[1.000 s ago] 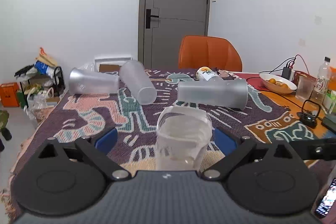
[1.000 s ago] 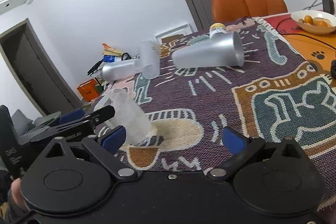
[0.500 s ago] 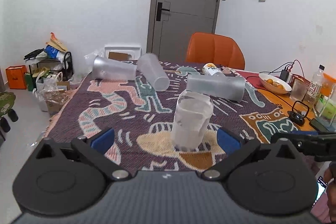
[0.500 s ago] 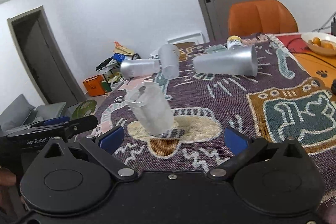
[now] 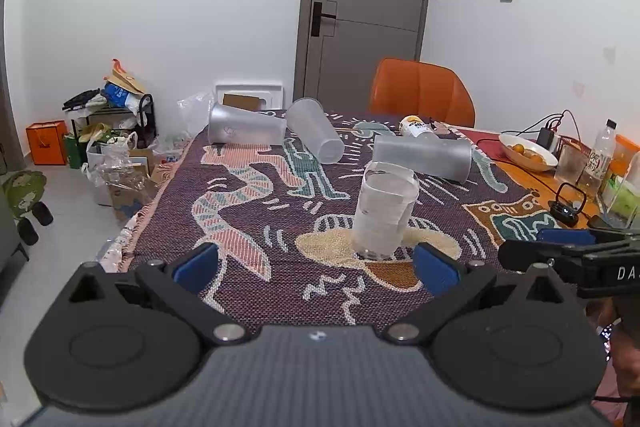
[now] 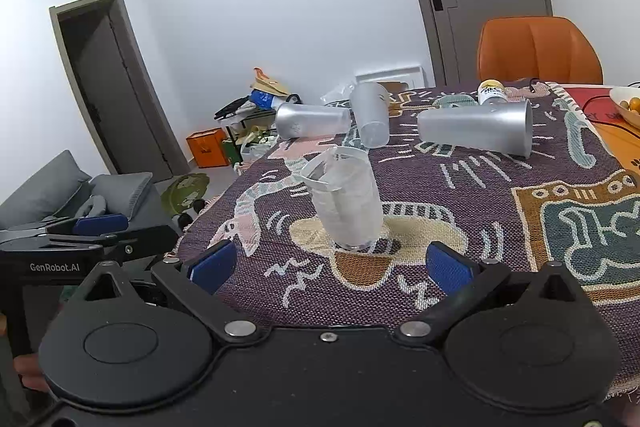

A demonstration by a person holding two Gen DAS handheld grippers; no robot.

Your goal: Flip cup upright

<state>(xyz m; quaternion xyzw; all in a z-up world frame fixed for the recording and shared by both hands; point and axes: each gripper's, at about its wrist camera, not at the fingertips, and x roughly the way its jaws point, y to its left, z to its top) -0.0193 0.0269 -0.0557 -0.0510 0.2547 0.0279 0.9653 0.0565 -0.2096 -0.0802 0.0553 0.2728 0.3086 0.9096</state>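
A clear plastic cup [image 5: 383, 213] stands upright on the patterned tablecloth [image 5: 248, 211], mouth up; it also shows in the right wrist view [image 6: 347, 203]. My left gripper [image 5: 316, 269] is open and empty, a short way back from the cup. My right gripper [image 6: 328, 267] is open and empty, also just short of the cup. Three frosted cups lie on their sides farther back: one at the far left [image 5: 244, 128], one in the middle [image 5: 316, 135] and one at the right [image 5: 422, 157].
A small bottle [image 5: 414, 126] lies near the orange chair [image 5: 420, 93]. A bowl of fruit [image 5: 527, 153], cables, a water bottle [image 5: 598, 163] and containers crowd the table's right side. The table's left edge [image 5: 132, 227] drops to a floor with bags and boxes.
Both grippers have drawn back from the upright cup, which stays standing on the cloth. The left gripper, earlier close around it, is now clear of it.
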